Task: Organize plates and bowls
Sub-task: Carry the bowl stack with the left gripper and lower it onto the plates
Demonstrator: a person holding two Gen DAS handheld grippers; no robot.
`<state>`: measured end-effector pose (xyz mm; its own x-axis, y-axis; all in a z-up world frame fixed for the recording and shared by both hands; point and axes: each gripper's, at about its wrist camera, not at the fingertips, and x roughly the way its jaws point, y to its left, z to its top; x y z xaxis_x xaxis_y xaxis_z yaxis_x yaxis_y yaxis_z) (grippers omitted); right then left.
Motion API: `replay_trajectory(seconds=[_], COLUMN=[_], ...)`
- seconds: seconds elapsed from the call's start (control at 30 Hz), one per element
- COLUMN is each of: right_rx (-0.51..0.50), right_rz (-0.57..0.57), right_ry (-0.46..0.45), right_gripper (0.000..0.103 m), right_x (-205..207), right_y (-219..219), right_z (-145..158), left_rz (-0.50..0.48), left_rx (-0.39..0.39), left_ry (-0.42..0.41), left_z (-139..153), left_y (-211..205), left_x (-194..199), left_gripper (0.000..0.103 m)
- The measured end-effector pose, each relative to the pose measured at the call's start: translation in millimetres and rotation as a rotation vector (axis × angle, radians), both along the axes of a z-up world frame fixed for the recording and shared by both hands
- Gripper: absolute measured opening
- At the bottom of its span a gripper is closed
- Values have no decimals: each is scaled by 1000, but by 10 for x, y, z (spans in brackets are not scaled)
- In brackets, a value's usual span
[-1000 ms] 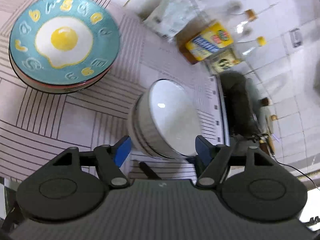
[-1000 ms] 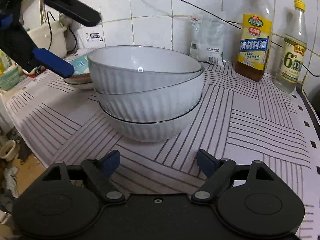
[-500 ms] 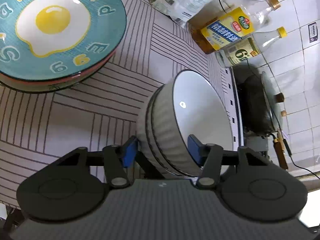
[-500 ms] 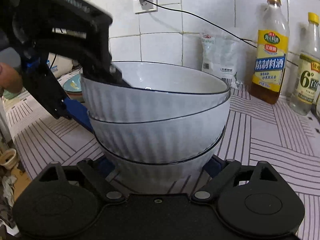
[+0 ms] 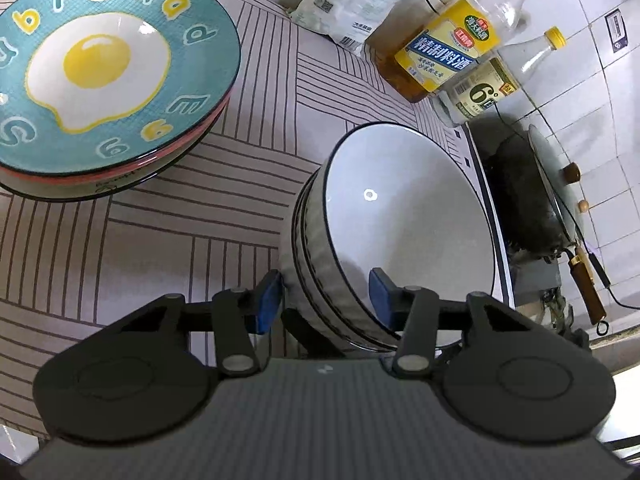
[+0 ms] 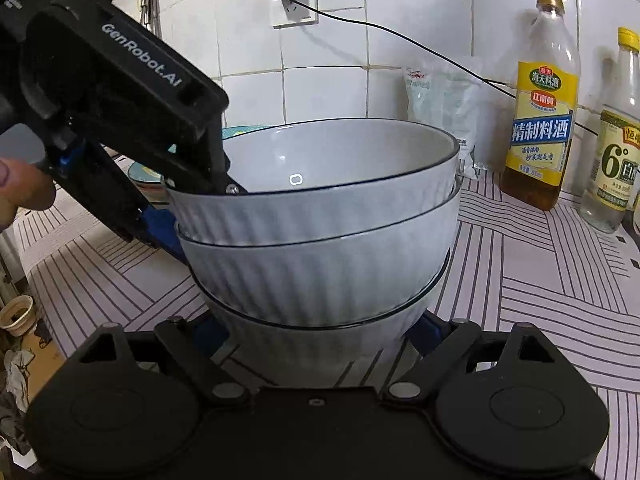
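Observation:
A stack of three ribbed grey-white bowls (image 6: 320,248) stands on the striped counter; it also shows in the left wrist view (image 5: 400,232). My left gripper (image 5: 326,300) straddles the near wall of the bowl stack, one blue pad outside against the ribbed side and one inside the top bowl; whether it squeezes the rim I cannot tell. My right gripper (image 6: 316,330) is open, with its fingers on both sides of the bottom bowl's base. A stack of plates topped by a teal fried-egg plate (image 5: 108,68) sits to the left.
Two bottles (image 6: 540,108) (image 6: 616,140) and a white bag (image 6: 440,100) stand against the tiled wall. A dark wok (image 5: 524,196) sits on the stove right of the counter. A wall socket with a cable (image 6: 296,0) is above the bowls.
My left gripper has come down over the bowls' rim and narrowed around it. My right gripper has moved in until its fingers flank the bottom bowl.

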<state>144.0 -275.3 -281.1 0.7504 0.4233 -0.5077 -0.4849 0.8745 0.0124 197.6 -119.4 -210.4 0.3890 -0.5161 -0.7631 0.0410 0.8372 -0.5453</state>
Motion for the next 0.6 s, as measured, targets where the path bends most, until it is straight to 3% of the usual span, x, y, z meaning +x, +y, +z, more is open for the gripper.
replay_trajectory(seconds=[0.27, 0.6], right_rx=[8, 17], right_rz=[13, 45], right_ry=[-58, -120], right_gripper=[93, 93], right_x=[-172, -172], right_y=[74, 303], right_z=[29, 441], left_rz=[-8, 2], left_rx=[21, 39], left_ry=[-27, -91], left_z=[82, 565], left_y=[71, 342], left_x=[-134, -201], left_gripper=[45, 45])
